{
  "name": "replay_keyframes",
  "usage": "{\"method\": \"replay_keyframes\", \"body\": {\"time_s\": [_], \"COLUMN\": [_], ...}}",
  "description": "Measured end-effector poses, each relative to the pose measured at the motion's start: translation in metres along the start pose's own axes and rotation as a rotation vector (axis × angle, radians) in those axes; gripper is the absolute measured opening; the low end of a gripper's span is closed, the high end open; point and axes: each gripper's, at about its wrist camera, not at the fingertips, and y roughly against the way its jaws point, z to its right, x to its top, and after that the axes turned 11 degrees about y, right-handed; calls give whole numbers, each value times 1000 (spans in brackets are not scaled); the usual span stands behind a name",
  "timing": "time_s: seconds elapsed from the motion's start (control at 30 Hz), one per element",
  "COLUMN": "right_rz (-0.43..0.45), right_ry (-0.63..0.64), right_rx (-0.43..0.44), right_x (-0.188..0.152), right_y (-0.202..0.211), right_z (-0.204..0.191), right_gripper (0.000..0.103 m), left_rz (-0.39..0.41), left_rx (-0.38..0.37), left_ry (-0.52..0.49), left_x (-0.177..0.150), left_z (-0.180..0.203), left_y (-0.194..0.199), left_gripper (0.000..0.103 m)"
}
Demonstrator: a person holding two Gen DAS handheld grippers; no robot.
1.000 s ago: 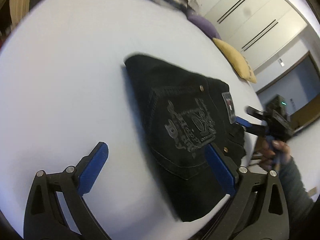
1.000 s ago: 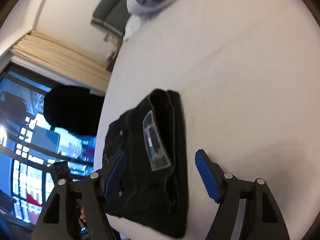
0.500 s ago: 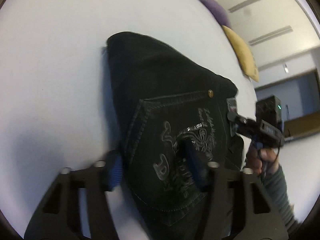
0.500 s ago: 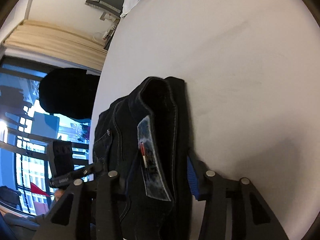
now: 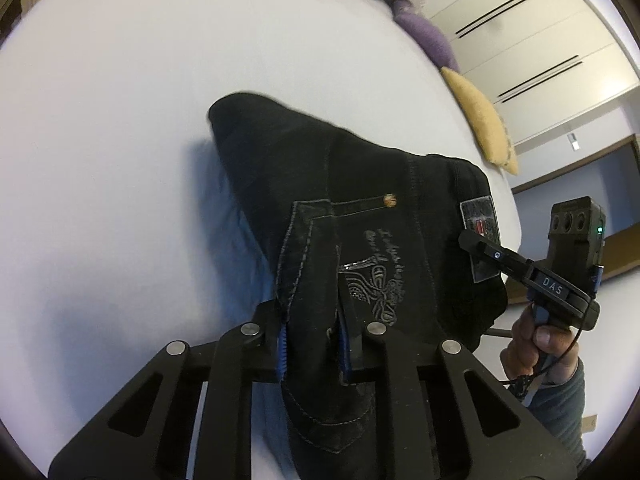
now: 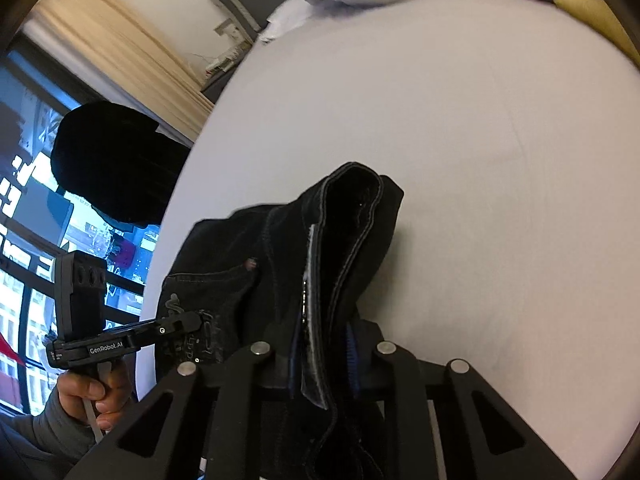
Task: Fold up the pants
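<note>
Holding the folded pants (image 5: 360, 208) near the bed's (image 5: 120, 120) near edge, the left gripper (image 5: 312, 344) pinches the pocket side and the right gripper (image 6: 322, 354) pinches the waistband. The layers could slip apart if one grip is shallow.

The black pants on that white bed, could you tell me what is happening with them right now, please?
A person is folding them with a handheld gripper in each hand. The left gripper is shut on the black pants at the embroidered back pocket, and the right gripper is shut on the waistband edge by the label. The folded bundle looks partly raised off the white bed, its far end still down.
</note>
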Motion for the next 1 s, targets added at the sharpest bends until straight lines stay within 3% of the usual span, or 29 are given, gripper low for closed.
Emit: {"method": "replay_keyframes", "body": {"time_s": [0.17, 0.3, 0.47, 0.67, 0.83, 1.0], "right_rz": [39, 39, 22, 0, -37, -18], "right_ry": [52, 78, 74, 44, 1, -116], "right_rx": [21, 38, 64, 76, 78, 142], "right_x": [40, 79, 121, 149, 144, 120], "right_y": [-6, -39, -90, -133, -157, -174], "right_z": [-23, -39, -48, -37, -16, 15], "right_gripper": [20, 20, 20, 20, 21, 34], "left_rz": [96, 160, 183, 192, 163, 202], "left_rx": [11, 71, 122, 147, 162, 148], "left_ry": [-48, -78, -59, -41, -29, -11], "left_x": [33, 72, 115, 160, 179, 176], "left_z": [-3, -15, -41, -82, -121, -152], "left_y": [46, 70, 76, 65, 42, 22], "left_gripper": [17, 17, 17, 17, 19, 43]}}
